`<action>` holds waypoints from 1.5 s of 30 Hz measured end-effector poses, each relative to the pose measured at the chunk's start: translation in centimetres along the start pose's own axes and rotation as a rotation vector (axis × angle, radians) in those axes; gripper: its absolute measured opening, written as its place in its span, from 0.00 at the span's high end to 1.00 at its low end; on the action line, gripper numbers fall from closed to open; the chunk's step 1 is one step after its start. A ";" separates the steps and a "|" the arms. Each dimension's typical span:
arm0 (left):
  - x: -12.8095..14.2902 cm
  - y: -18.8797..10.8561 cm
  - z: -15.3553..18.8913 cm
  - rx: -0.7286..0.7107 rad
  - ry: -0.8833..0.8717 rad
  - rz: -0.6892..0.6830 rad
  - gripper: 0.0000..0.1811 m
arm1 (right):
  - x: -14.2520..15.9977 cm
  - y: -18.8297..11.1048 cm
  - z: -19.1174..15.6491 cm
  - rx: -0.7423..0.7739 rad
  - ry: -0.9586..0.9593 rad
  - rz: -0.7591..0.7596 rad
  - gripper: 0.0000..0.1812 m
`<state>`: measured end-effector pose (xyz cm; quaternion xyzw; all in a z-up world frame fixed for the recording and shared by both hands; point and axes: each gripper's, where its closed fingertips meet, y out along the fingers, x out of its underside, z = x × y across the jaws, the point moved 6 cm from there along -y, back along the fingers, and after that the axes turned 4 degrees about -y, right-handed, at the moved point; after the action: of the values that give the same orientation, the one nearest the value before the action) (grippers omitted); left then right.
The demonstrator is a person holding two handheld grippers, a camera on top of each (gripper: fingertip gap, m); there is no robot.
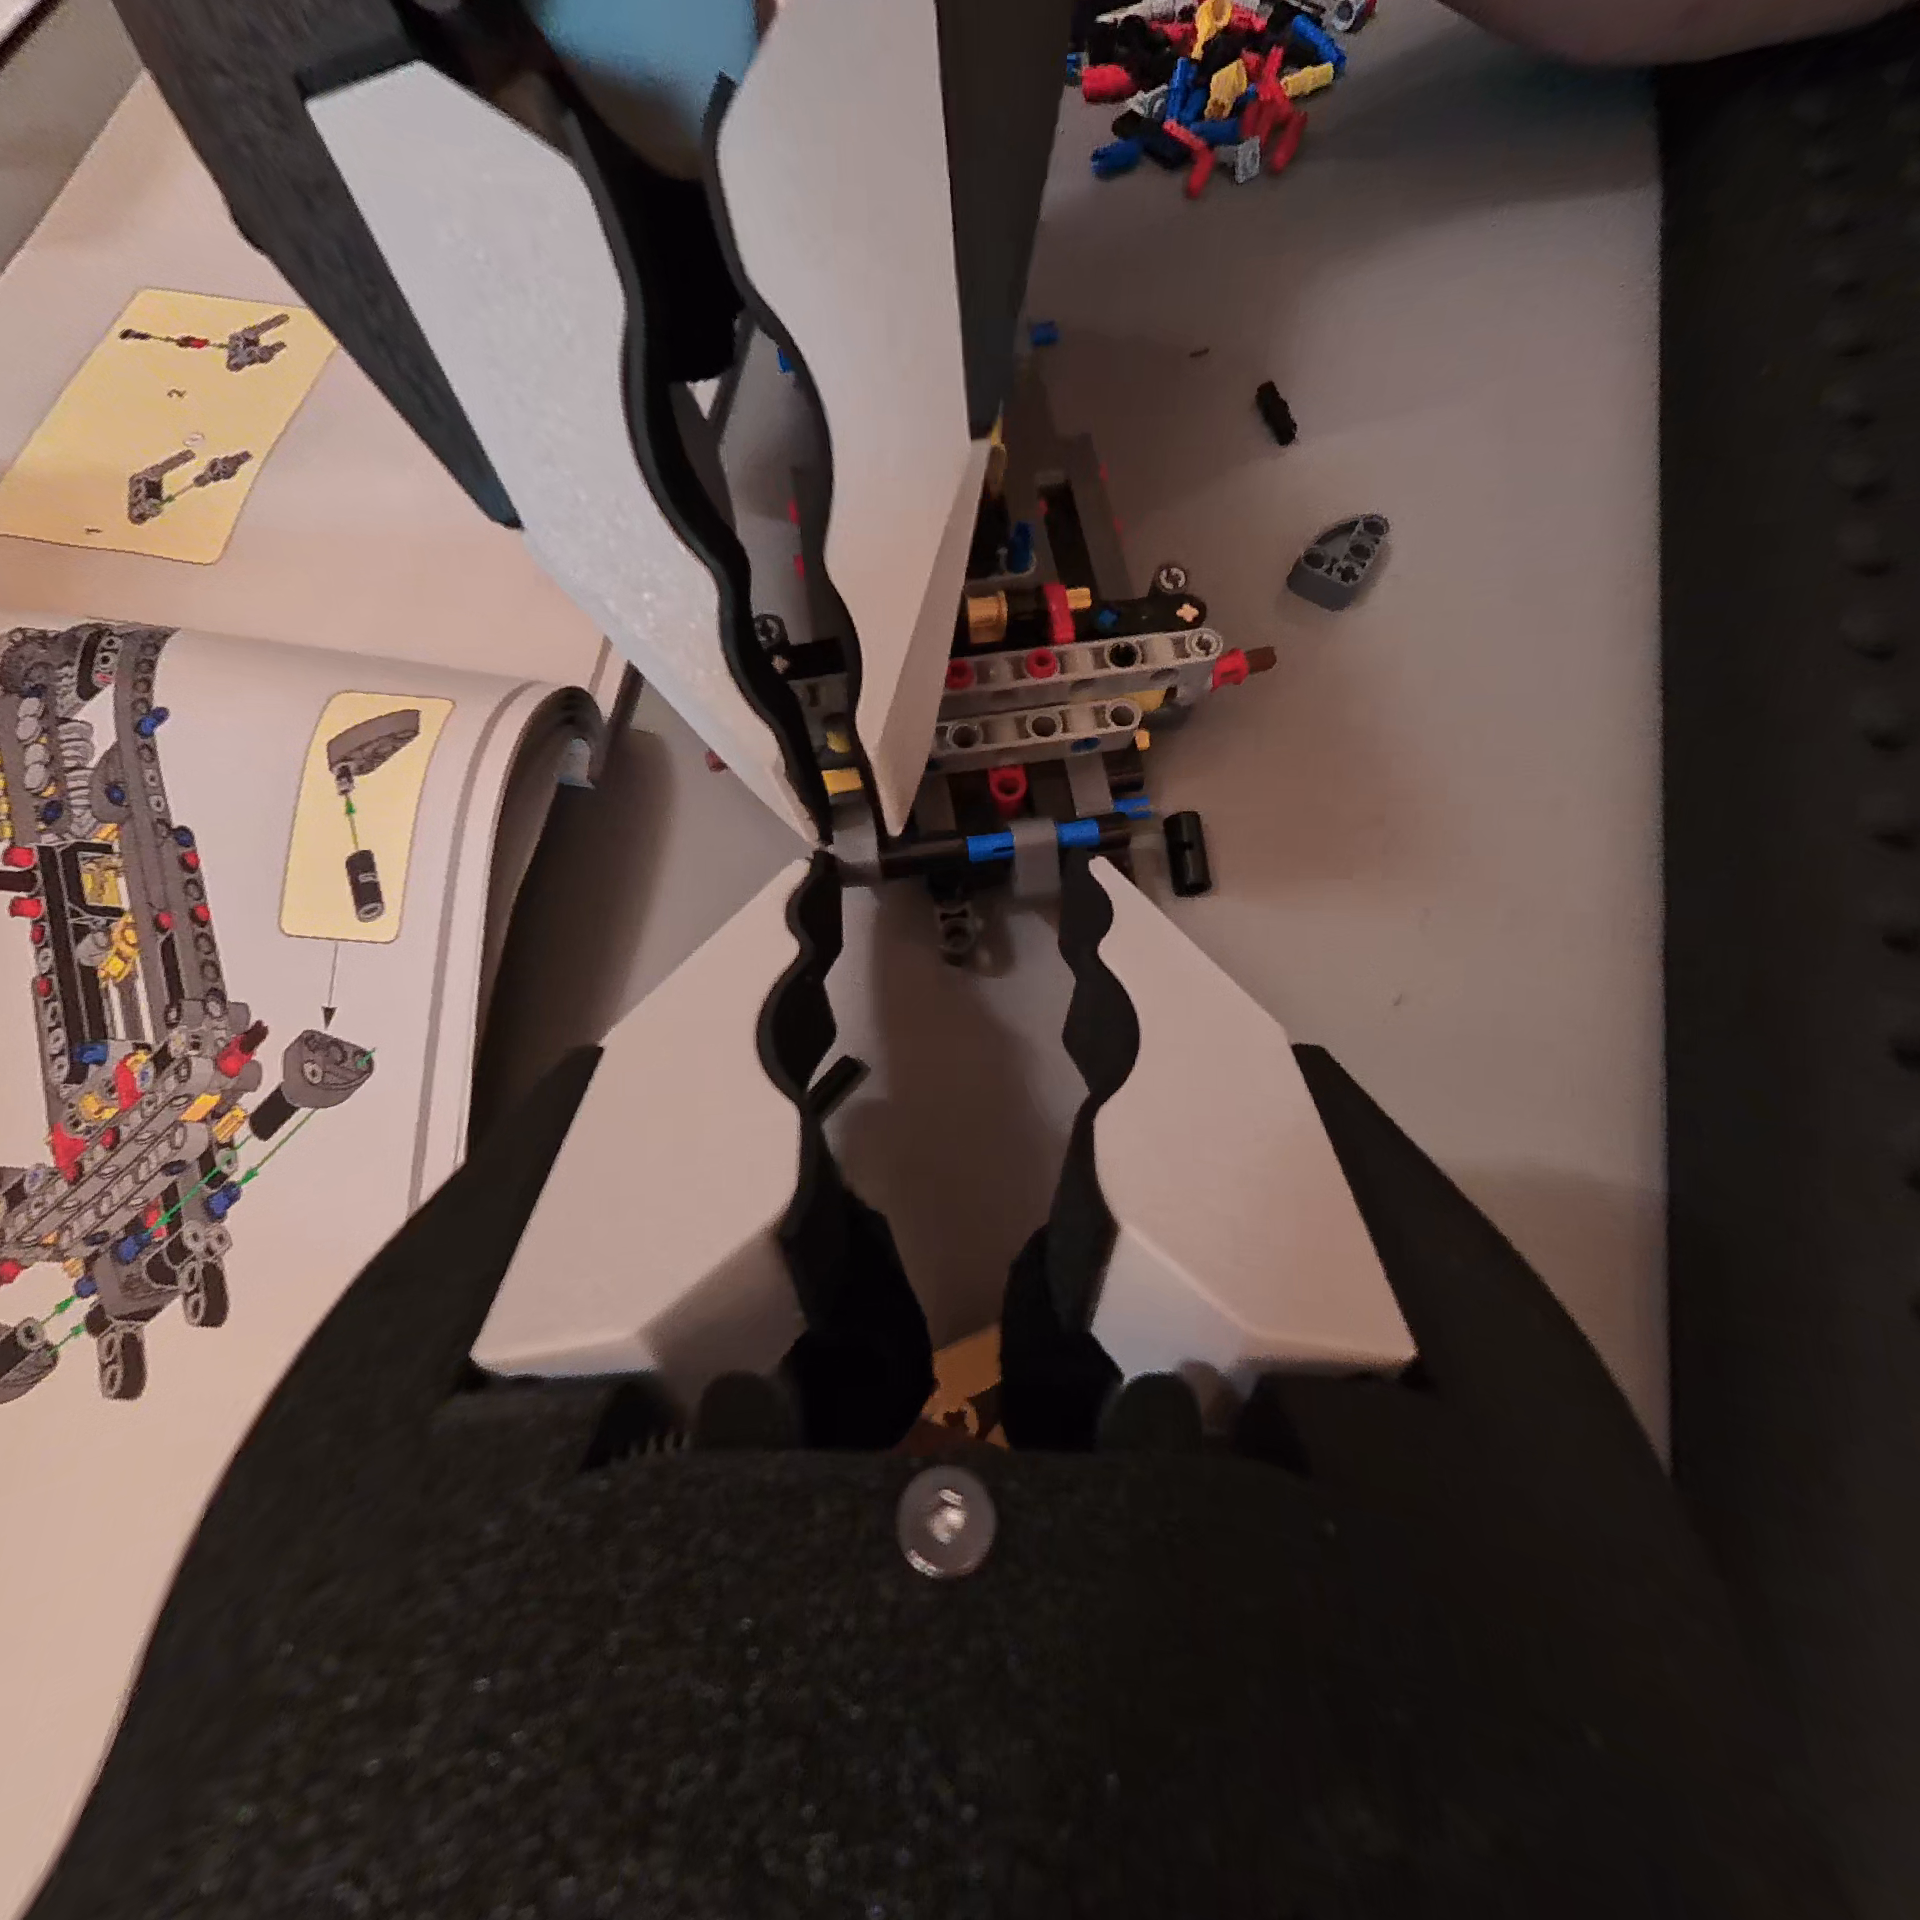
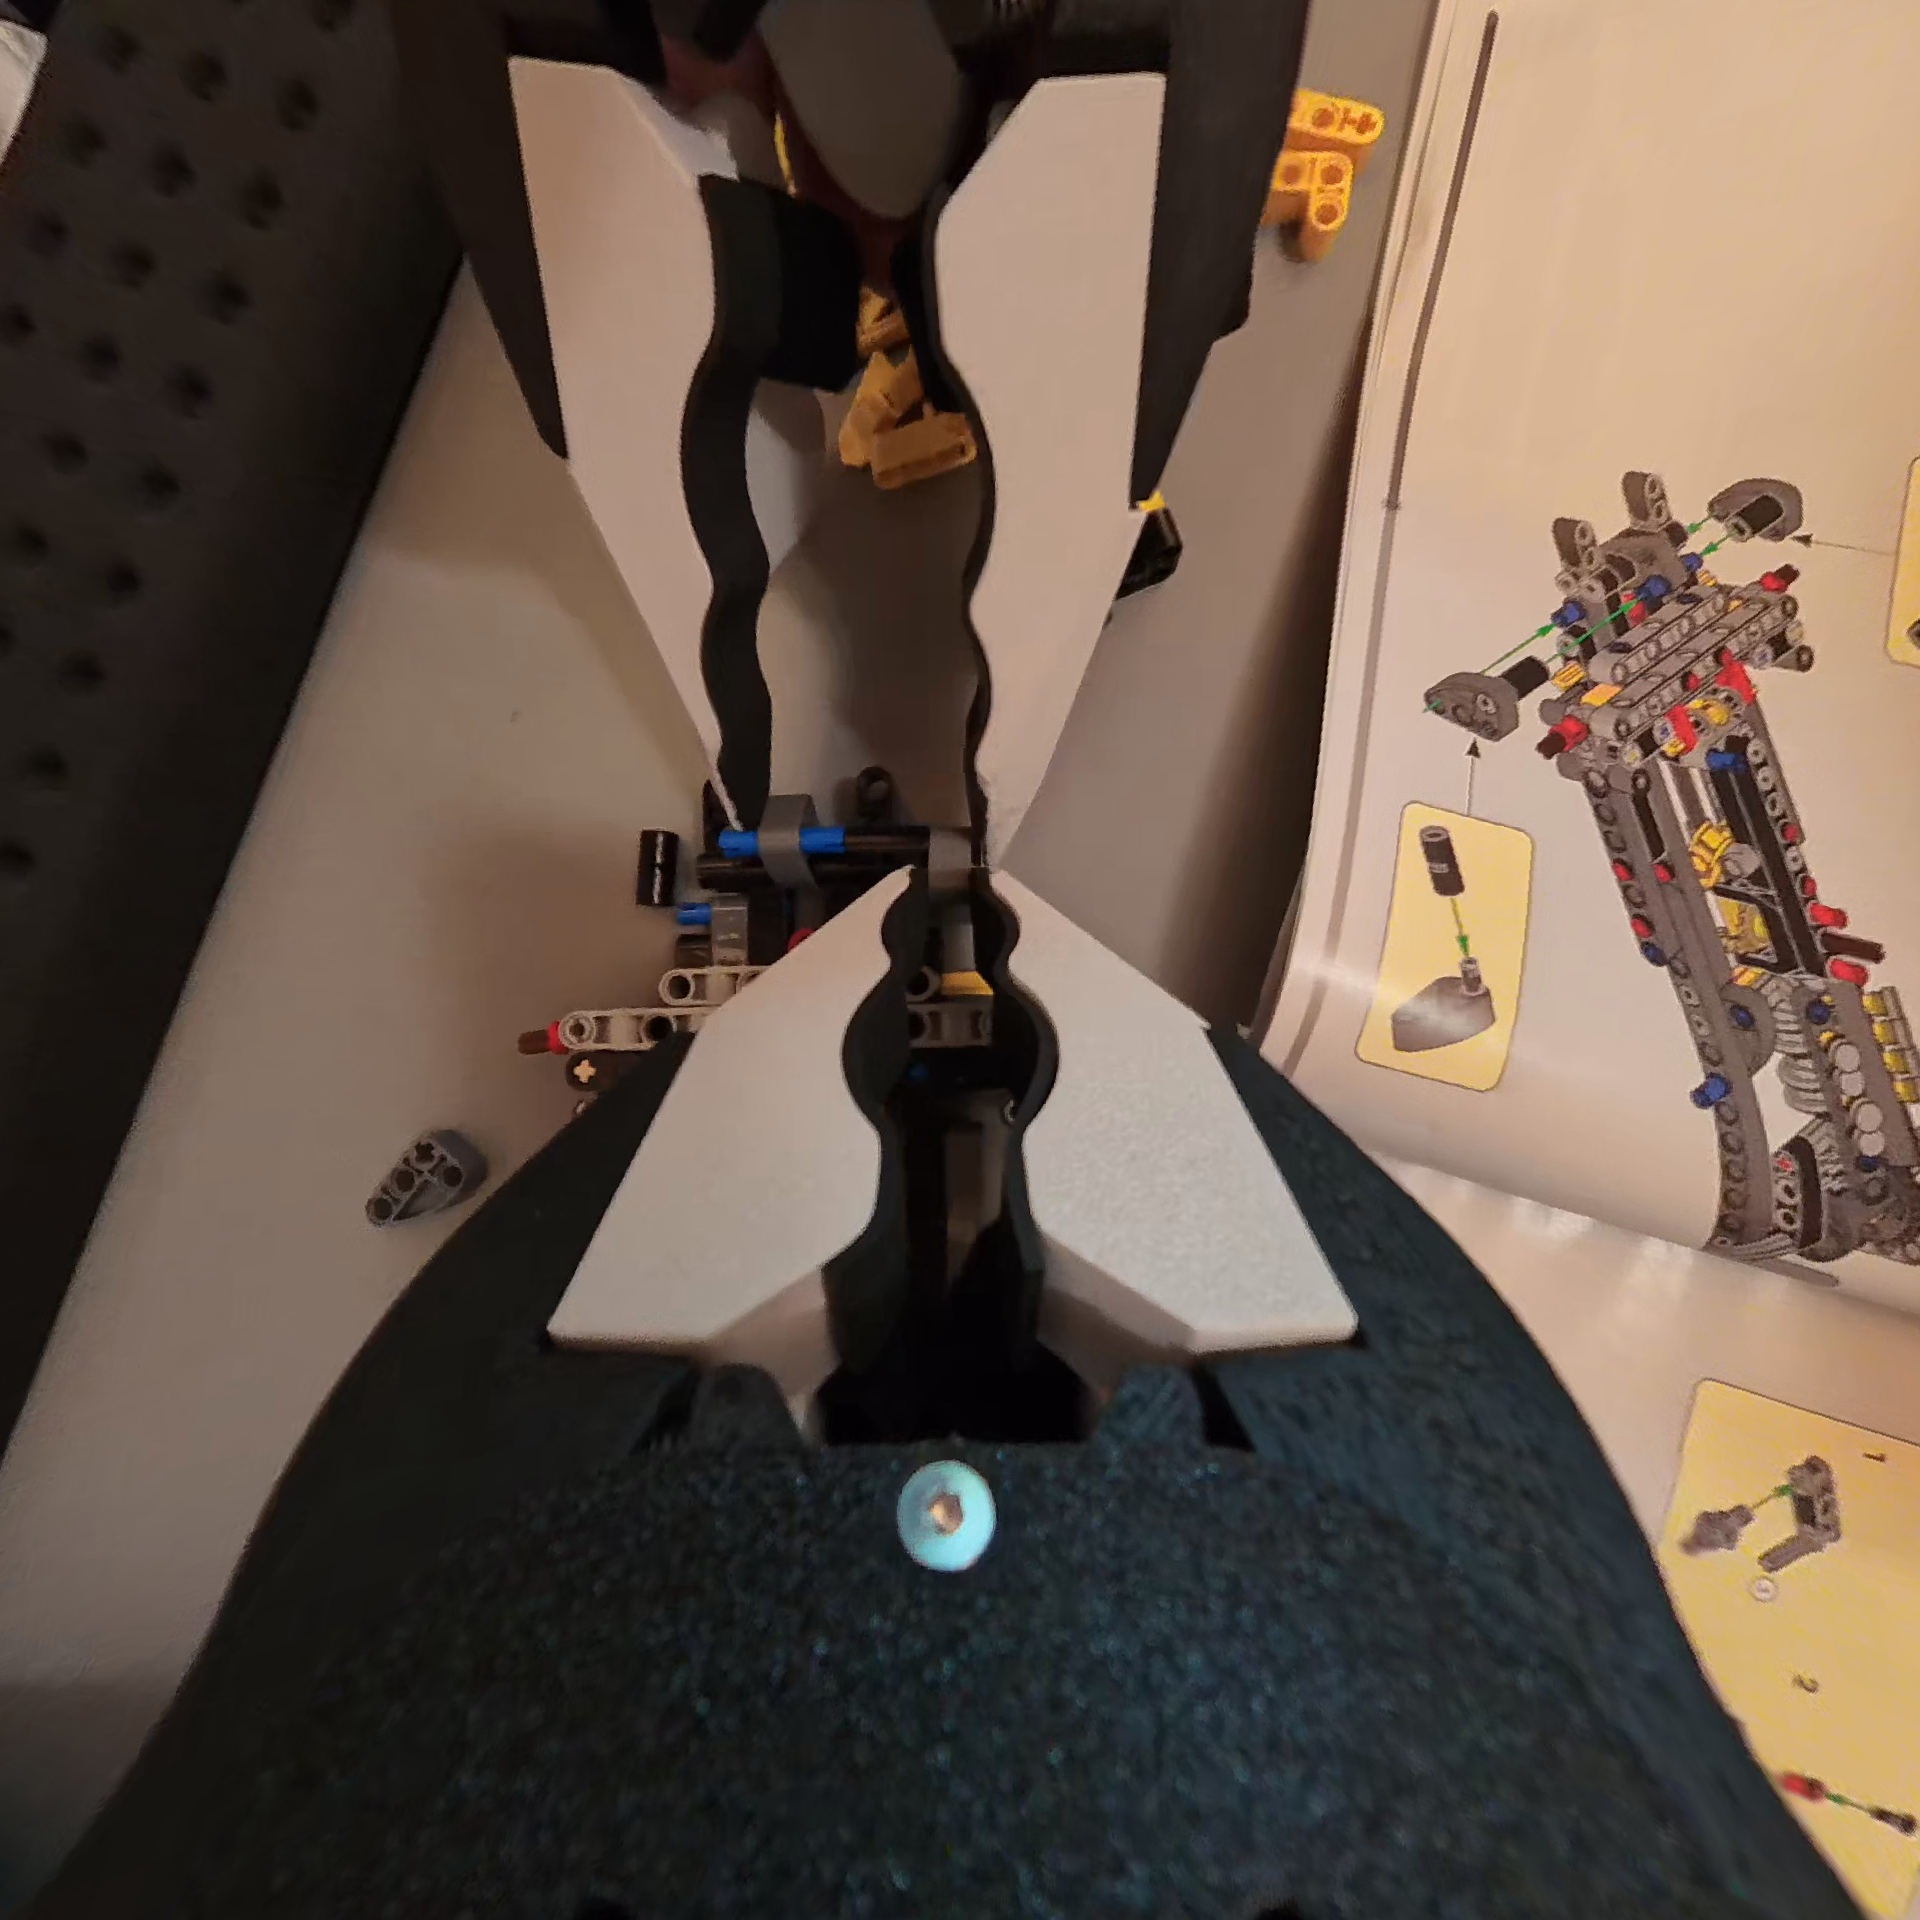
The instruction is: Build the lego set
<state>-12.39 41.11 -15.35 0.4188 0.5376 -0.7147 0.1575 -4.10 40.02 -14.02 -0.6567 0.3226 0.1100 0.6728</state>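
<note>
A partly built Lego Technic model [image 1: 1070, 665] of grey beams with red, yellow and blue pins lies on the white table; it also shows in the right wrist view [image 2: 623, 1029]. A black axle with blue pins and a grey connector [image 1: 997, 847] runs across its near end. My left gripper [image 1: 951, 868] is open, with its fingertips straddling that axle [image 2: 821, 836]. My right gripper [image 2: 945, 878] reaches in from the opposite side and is shut on a grey part at the model's end. The two grippers' tips nearly touch [image 1: 847, 831].
An open instruction booklet [image 1: 208, 935] lies beside the model [image 2: 1662, 831]. Loose parts lie close by: a black connector [image 1: 1187, 854], a grey curved piece [image 1: 1340, 561], a black pin [image 1: 1276, 412]. A pile of coloured pins [image 1: 1216, 83] and yellow pieces [image 2: 1320, 166] sit farther off. Dark perforated mat [image 2: 156, 416] borders the table. The grippers are tip to tip, or close to it.
</note>
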 end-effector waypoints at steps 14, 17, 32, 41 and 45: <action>0.0 0.2 0.0 0.018 -0.026 -0.013 0.78 | 0.0 0.0 0.0 -0.013 0.015 0.006 0.96; 0.0 0.3 -0.2 0.019 -0.052 -0.017 0.74 | -0.1 -0.1 0.0 -0.032 0.049 0.006 0.96; 0.1 0.4 -0.4 -0.020 -0.034 -0.029 0.73 | 0.2 -0.2 0.0 -0.001 0.025 -0.004 0.96; -0.1 0.5 -0.2 -0.043 -0.005 -0.018 0.71 | 0.3 -0.4 0.3 -0.031 0.099 0.009 0.96; -0.4 0.6 -0.3 -0.040 -0.013 -0.006 0.70 | 0.3 -0.2 0.3 -0.055 0.119 0.026 0.96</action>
<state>-11.57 41.04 -15.43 0.4094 0.5522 -0.7068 0.1671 -3.62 40.22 -14.06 -0.6762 0.3672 0.0885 0.6326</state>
